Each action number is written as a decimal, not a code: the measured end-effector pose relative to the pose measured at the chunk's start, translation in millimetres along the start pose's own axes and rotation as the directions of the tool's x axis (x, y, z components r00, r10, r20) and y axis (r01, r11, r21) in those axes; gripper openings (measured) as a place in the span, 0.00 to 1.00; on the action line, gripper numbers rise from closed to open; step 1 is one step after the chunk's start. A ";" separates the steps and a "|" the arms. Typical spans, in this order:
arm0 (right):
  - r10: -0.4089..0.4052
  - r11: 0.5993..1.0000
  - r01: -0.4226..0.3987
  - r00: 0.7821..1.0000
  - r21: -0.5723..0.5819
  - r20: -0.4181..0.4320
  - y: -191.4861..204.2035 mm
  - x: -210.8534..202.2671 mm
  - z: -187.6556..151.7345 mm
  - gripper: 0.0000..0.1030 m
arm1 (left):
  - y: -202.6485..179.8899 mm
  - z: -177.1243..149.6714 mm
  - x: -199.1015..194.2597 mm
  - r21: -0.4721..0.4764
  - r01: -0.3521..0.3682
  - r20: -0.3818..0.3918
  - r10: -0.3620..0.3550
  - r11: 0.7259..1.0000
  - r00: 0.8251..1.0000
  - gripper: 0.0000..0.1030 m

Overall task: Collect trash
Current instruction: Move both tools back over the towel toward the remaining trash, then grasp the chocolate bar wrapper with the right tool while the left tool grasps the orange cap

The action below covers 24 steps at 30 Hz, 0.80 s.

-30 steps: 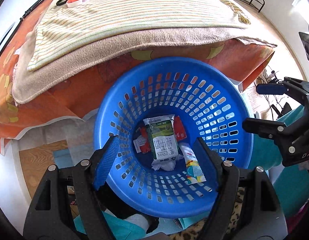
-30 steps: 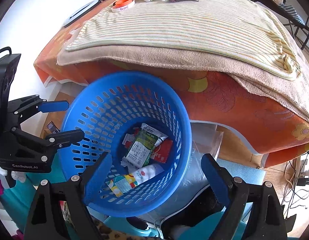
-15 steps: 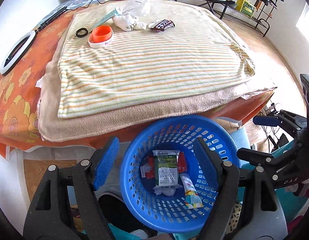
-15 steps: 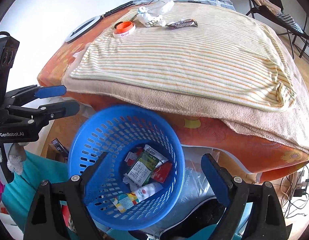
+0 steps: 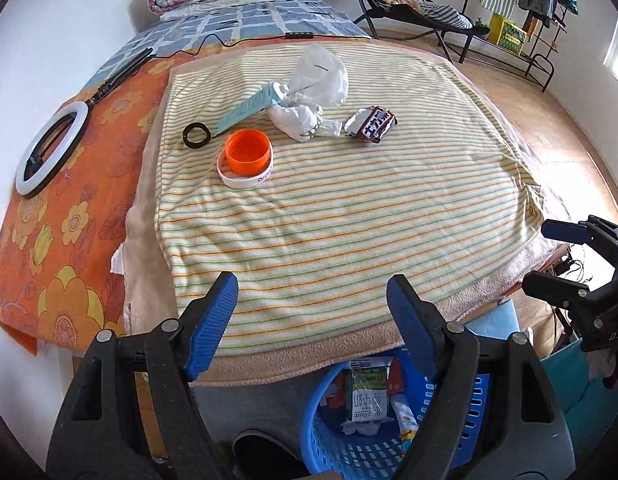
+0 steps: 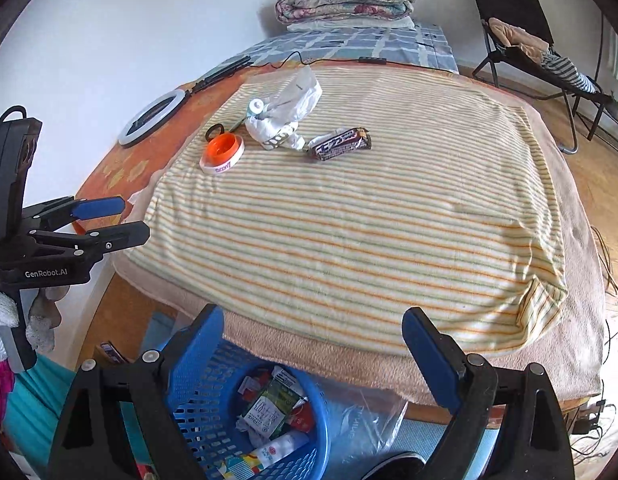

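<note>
While the left tongs point(image 5: 311, 316) stand wide apart with nothing between their blue pads, the left wrist view looks over a bed covered by a striped blanket point(image 5: 349, 208). Far on that blanket lies the trash: a brown candy wrapper point(image 5: 372, 124) with white lettering and a silvery torn end, a crumpled white tissue wad point(image 5: 299, 118) just left of it, and a clear plastic bag point(image 5: 321, 76) behind the wad. A light blue tube point(image 5: 251, 106) slants out to the left from under the bag, a black ring point(image 5: 196, 135) lies beside its near end, and an orange cap point(image 5: 247, 151) sits in a white lid point(image 5: 245, 174). Below the near edge of the bed stands a blue basket point(image 5: 349, 452) holding a green and white carton point(image 5: 367, 394) and other wrappers. At the right edge the right tongs point(image 5: 557, 260) show, parted and empty.

From the right wrist view, the right tongs point(image 6: 313, 346) are likewise spread wide, gripping nothing. The candy wrapper point(image 6: 341, 144) lies far on the blanket point(image 6: 369, 220), with the tissue wad point(image 6: 275, 134) touching its left end and the plastic bag point(image 6: 297, 94) beyond. The orange cap point(image 6: 221, 146) rests further left. The basket point(image 6: 213, 420) sits near, at lower left, with the carton point(image 6: 269, 406) inside. At the left edge the left tongs point(image 6: 109, 220) appear, slightly parted and empty.
</note>
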State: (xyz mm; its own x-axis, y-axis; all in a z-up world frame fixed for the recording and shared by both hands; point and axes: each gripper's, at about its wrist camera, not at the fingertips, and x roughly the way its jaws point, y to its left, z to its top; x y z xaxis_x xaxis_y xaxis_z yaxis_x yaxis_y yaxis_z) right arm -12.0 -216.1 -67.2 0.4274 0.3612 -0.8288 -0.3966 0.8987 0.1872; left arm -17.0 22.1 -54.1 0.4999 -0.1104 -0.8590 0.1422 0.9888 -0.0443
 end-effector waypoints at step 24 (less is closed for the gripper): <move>0.152 0.945 -0.138 0.988 0.298 -0.025 -73.2 119.9 122.7 0.66 | 56.9 85.3 91.6 -0.075 -0.025 -0.025 0.023 0.997 0.999 0.69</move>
State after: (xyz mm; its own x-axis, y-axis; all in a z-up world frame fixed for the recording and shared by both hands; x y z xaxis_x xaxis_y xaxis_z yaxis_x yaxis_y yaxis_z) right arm 168.0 -208.1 -115.6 0.3415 0.4874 -0.8036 -0.1916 0.8732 0.4482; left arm 109.7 59.7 -91.8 0.4817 -0.0849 -0.8722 0.0649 0.9960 -0.0611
